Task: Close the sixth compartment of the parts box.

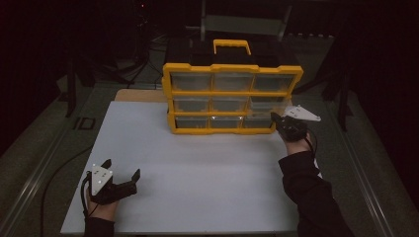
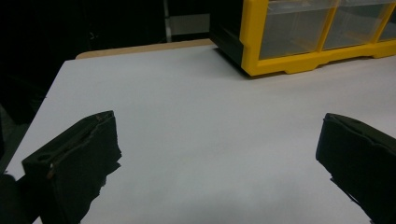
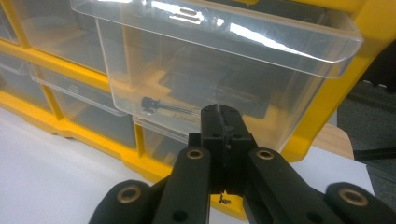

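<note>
High view: right gripper (image 1: 274,118) at the organizer's (image 1: 232,98) right column, left gripper (image 1: 121,173) far off; left gripper view: jaws wide, empty; right gripper view: jaws closed, pulled-out clear drawer (image 3: 219,70) directly ahead, holding nothing.

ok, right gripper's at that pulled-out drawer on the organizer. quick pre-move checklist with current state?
1. Right gripper shut: ok, jaws closed together, tips at the clear drawer's front wall.
2. Grip on the drawer: cannot tell; the shut tips sit against the wall, no lip visibly pinched.
3. Drawer position: ok, it juts out of the yellow organizer at the right column.
4. Drawer contents: one small dark screw-like part lies inside; cannot tell if there is more.
5. Left gripper: ok, jaws open and empty, low over the white table, apart from the organizer.
</note>
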A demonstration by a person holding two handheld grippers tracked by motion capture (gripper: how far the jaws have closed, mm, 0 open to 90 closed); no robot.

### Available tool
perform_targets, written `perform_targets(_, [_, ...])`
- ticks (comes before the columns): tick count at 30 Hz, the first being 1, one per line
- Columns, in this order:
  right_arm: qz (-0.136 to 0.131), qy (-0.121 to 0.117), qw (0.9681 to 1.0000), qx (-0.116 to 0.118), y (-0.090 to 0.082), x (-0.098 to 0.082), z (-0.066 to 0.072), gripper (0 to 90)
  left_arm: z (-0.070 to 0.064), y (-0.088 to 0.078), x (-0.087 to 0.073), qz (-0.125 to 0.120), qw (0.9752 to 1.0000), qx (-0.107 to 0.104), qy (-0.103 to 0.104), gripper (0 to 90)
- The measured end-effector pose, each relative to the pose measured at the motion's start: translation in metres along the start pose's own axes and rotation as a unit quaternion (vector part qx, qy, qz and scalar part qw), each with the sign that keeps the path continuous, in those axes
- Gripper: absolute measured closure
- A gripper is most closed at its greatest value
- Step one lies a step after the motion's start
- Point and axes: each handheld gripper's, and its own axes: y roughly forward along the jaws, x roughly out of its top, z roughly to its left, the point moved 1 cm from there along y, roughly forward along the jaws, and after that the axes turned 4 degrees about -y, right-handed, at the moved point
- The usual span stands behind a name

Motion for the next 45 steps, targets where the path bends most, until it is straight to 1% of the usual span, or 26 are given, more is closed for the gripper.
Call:
perform_targets(5, [0.000,0.000,1.0000,-0.001,0.005,0.002,-0.001,90.0,0.000,0.001,-0.001,0.001,1.0000,-0.003,-0.002,0.1])
perform_targets(17, [-0.003,0.001,1.0000,-0.005,0.016,0.007,-0.003,90.0,0.000,0.000,-0.001,-0.001,1.0000,-0.002,0.000,0.2])
perform_targets(30, [-0.003,-0.001,1.0000,-0.009,0.022,0.012,-0.007,90.0,0.000,0.000,-0.001,0.000,1.0000,-0.002,-0.001,0.1])
perform_targets(38, [-0.004,-0.006,0.9999,-0.010,0.023,0.015,-0.005,90.0,0.000,0.000,-0.001,0.000,1.0000,-0.003,-0.001,0.2])
perform_targets(39, [-0.004,-0.009,0.9999,-0.011,0.024,0.016,-0.005,90.0,0.000,0.000,-0.001,0.000,1.0000,-0.003,-0.002,0.1])
perform_targets(41, [-0.004,-0.009,0.9999,-0.010,0.024,0.016,-0.005,90.0,0.000,0.000,-0.001,0.001,1.0000,-0.003,-0.001,0.2])
perform_targets(43, [-0.003,-0.003,0.9999,-0.011,0.024,0.016,-0.005,90.0,0.000,0.000,-0.001,0.000,1.0000,-0.002,-0.001,0.1])
perform_targets(45, [-0.001,-0.005,0.9999,-0.012,0.024,0.016,-0.005,90.0,0.000,0.000,-0.001,0.000,1.0000,-0.001,-0.001,0.1])
